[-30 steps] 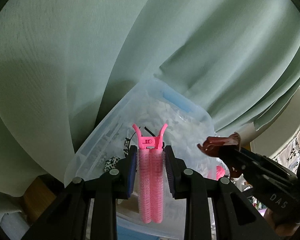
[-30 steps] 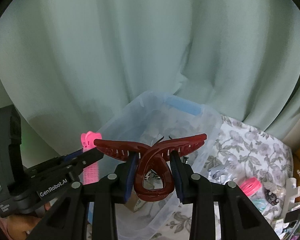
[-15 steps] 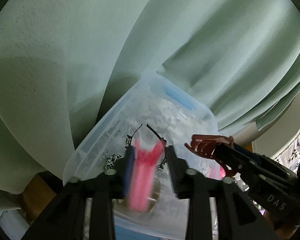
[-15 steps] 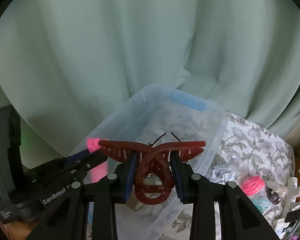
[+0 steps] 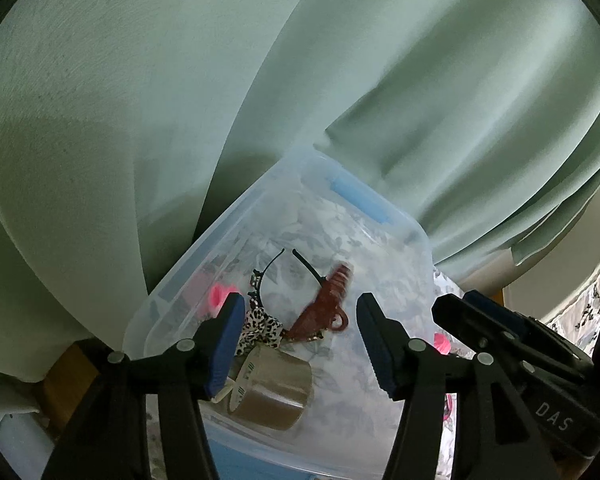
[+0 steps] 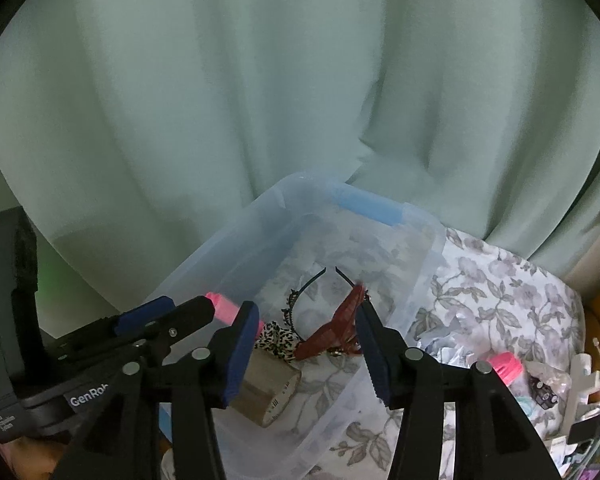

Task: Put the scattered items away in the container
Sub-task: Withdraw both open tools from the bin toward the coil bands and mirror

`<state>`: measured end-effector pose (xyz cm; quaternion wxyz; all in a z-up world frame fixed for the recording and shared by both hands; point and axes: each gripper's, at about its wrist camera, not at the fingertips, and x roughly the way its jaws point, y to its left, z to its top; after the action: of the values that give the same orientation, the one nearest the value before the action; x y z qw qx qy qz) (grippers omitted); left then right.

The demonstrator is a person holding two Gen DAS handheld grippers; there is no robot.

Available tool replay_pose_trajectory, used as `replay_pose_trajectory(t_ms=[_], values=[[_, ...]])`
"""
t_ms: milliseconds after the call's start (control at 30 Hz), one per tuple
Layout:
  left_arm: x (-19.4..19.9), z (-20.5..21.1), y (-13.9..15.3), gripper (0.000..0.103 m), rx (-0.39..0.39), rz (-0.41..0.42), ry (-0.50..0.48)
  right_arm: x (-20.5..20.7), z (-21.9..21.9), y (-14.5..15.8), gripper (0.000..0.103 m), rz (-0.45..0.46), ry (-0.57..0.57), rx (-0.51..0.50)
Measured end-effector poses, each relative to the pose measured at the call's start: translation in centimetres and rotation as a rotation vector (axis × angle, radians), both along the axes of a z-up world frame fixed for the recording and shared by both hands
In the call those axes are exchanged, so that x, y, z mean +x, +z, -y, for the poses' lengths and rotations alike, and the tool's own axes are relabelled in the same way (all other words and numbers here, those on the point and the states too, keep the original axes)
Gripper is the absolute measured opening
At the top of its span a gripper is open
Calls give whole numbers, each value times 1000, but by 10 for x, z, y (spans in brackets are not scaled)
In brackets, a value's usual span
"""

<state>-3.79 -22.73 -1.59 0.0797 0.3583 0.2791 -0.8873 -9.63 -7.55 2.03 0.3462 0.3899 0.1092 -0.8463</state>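
— What's biggest from where you stand?
— The green curtain (image 6: pixel 260 100) behind it all. Below it, the clear bin (image 6: pixel 236 252) with a blue handle, sitting on a flowered cloth (image 6: pixel 500 292).
— And the grippers?
— Both over the bin. The left gripper (image 5: pixel 300 336) has its jaws apart and opening, nothing between them. The right gripper (image 6: pixel 306 344), same: jaws opening, pads clear of everything.
— So where did the things go?
— In the bin. A tape roll (image 5: pixel 274 384) near the front, a dark red claw clip (image 6: pixel 336 330) blurred above the floor of the bin, a leopard scrunchie (image 5: pixel 258 326), a thin black headband (image 5: pixel 276 268), and a pink curler clip (image 6: pixel 224 308) at the left wall, mostly hidden.
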Motion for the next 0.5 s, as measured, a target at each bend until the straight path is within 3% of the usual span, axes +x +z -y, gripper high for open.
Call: replay_pose_trajectory(t_ms=[500], values=[[-2,-19,12,59,-44,-2,-21,2,-25,7,54,1,-35,-44]])
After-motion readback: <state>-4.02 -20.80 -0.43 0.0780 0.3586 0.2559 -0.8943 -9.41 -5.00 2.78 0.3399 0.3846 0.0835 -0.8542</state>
